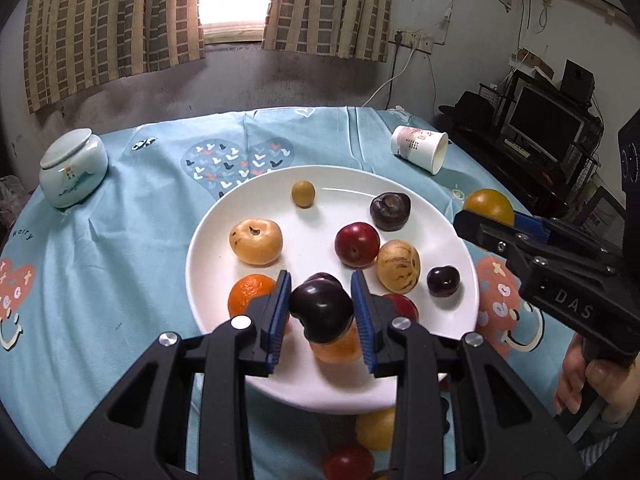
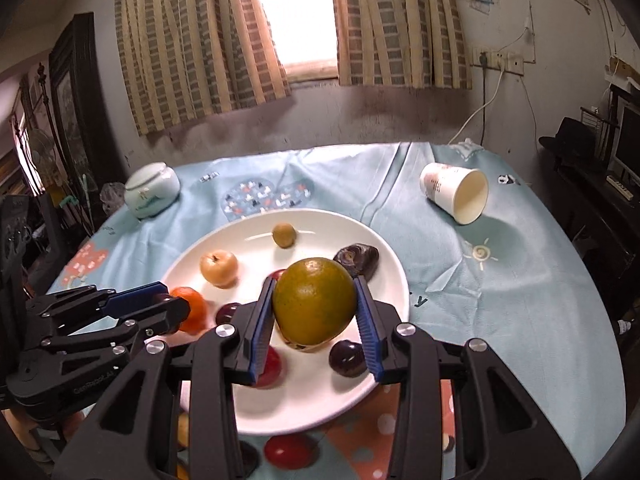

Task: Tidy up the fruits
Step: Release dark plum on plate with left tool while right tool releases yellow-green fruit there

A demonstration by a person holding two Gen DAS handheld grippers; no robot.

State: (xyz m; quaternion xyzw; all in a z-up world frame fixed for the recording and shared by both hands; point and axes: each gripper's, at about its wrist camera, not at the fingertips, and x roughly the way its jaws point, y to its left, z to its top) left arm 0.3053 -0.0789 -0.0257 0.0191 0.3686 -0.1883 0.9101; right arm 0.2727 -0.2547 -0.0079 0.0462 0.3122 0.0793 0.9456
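Note:
My left gripper [image 1: 320,304] is shut on a dark purple plum [image 1: 322,312] and holds it just above the near part of the white plate [image 1: 208,280]. On the plate lie several fruits, among them a yellow apple [image 1: 256,241], a red plum [image 1: 357,245], a mandarin [image 1: 250,294] and a speckled yellow fruit [image 1: 398,266]. My right gripper [image 2: 316,312] is shut on a green-yellow orange [image 2: 314,300] over the plate [image 2: 384,276]. In the left wrist view that gripper [image 1: 492,216] comes in from the right with the orange [image 1: 489,204]. The left gripper [image 2: 170,300] shows at the plate's left edge.
A paper cup [image 2: 456,196] lies on its side at the back right of the blue tablecloth. A lidded ceramic jar [image 1: 72,168] stands at the back left. A yellow fruit [image 1: 376,428] and a red fruit [image 1: 348,462] lie on the cloth in front of the plate. A hand [image 1: 592,384] holds the right gripper.

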